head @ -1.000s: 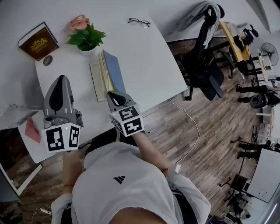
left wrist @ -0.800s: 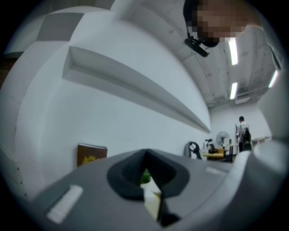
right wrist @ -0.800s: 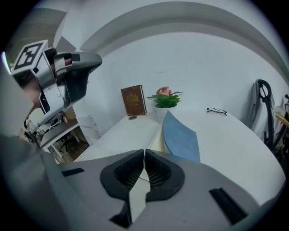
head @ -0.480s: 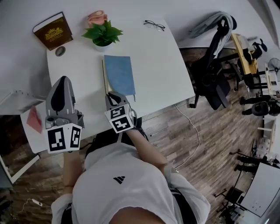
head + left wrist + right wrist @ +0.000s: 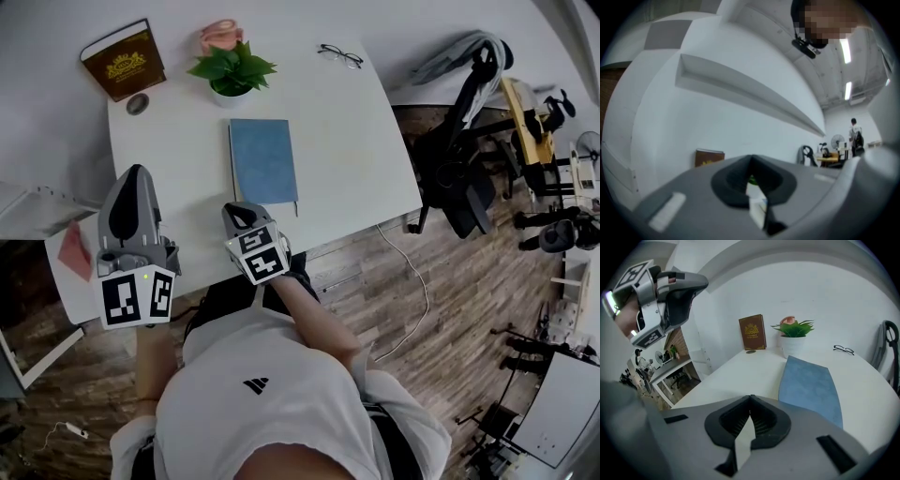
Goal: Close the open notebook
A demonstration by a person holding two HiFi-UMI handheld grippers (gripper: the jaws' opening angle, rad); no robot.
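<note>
On the table (image 5: 347,141) lies one closed notebook (image 5: 263,161); left tongs (image 5: 137,170), right tongs (image 5: 235,209) both closed.

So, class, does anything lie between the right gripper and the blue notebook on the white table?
Nothing visible does. The right gripper, jaws together, points at the notebook across bare table. The potted plant and glasses sit beyond the notebook, out of the way.

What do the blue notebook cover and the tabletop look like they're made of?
Blue notebook: cover looks like matte cloth or leatherette over board; its faintly mottled, glare-free surface suggests that. Tabletop: probably white laminate or painted board, judging by its smooth, even surface and thin edge.
</note>
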